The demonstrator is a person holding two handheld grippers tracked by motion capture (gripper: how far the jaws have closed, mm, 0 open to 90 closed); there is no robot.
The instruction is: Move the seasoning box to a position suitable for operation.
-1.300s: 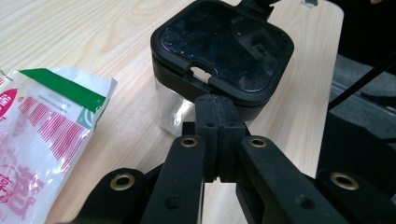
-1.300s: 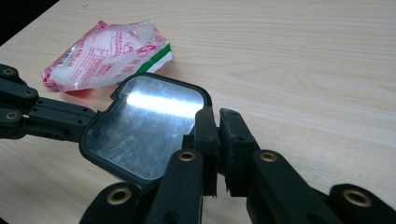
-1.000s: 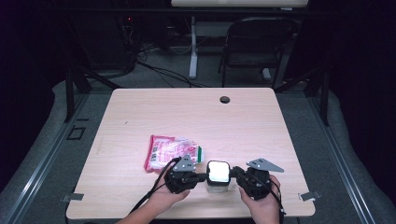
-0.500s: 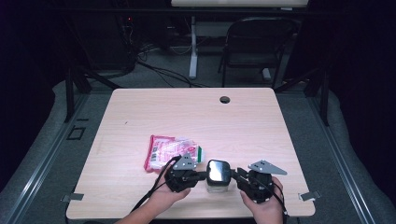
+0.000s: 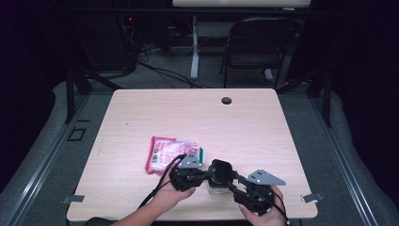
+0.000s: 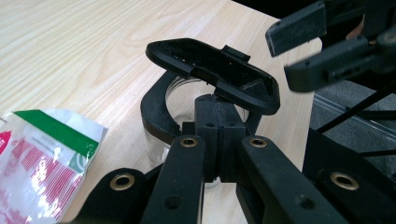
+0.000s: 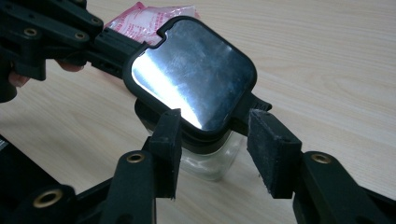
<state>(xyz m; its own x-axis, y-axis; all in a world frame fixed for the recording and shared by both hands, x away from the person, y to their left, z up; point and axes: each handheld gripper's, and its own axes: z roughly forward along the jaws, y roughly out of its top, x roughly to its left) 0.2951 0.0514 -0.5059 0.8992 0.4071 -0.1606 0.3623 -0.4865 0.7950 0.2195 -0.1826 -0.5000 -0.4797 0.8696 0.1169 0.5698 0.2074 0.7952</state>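
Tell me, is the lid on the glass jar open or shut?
Open. The black lid tilts up off the glass jar, with a gap showing under it above the rim.

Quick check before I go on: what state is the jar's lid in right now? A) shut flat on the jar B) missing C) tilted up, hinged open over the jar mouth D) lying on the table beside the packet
C: the lid stands tilted above the open mouth of the glass jar, which the left gripper holds at the hinge side; the right gripper brackets it.
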